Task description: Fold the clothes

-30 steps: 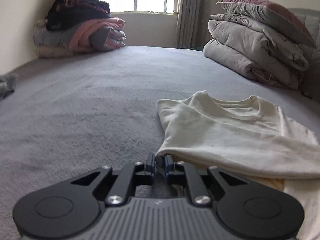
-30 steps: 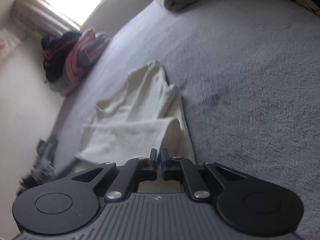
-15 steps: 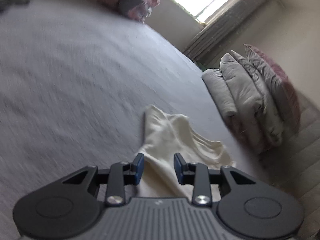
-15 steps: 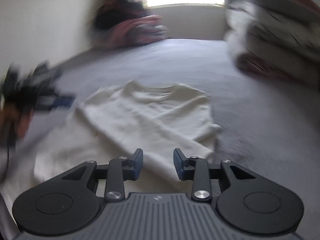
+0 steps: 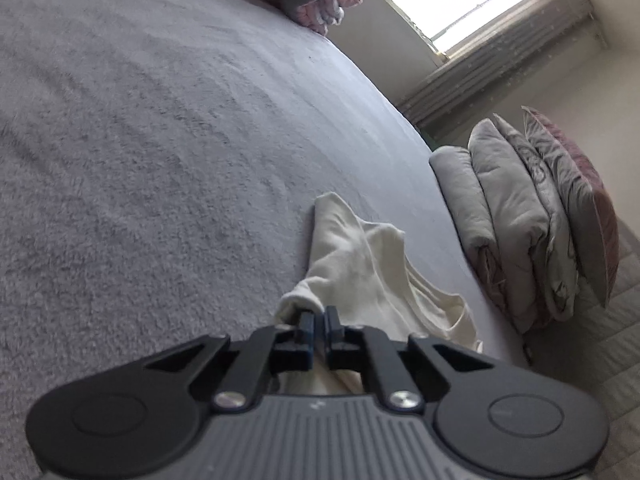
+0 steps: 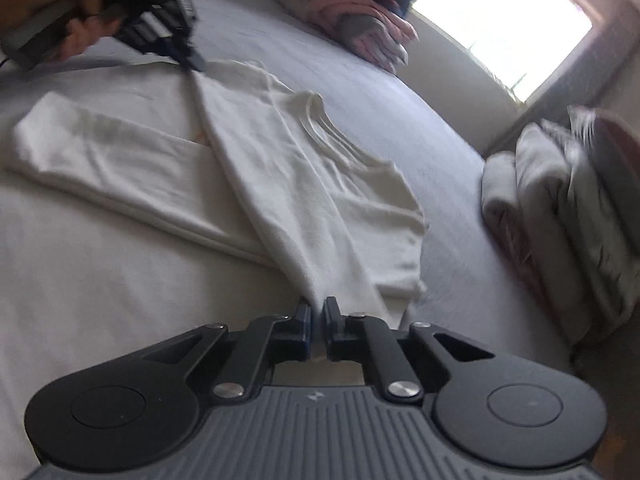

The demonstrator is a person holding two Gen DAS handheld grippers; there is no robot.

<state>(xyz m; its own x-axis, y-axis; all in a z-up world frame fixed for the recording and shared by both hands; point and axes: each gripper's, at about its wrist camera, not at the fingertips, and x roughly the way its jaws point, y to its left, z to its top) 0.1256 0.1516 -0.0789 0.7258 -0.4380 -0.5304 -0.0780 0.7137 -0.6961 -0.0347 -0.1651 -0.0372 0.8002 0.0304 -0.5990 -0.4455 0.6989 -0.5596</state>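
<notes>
Both grippers have just re-gripped a cream shirt (image 6: pixel 304 168) that lies spread on a grey bed (image 5: pixel 160 140). The left gripper (image 5: pixel 319 322) has its jaws nearly together, pinching a bunched edge of the cloth; half a second ago they stood apart around it, so they have just been closing onto the fabric. The right gripper (image 6: pixel 316 312) is the same: jaws drawn almost shut on a corner of the shirt where the cloth narrows to a ridge, after standing open over it a moment before. Both views are now tilted, unlike a second ago.

From the right wrist, a taut crease runs across the shirt from this grip to the left gripper, held by a hand (image 6: pixel 76 12) near the bed's far-left side. A sleeve lies flat to the left of that crease, the neckline to the right.

The shirt sits towards the bed's near edge. A folded duvet (image 5: pixel 520 232) is stacked at the right edge, a pile of clothes (image 6: pixel 360 20) at the far edge under the window.

With both ends held, the shirt looks ready for a fold to be carried over
</notes>
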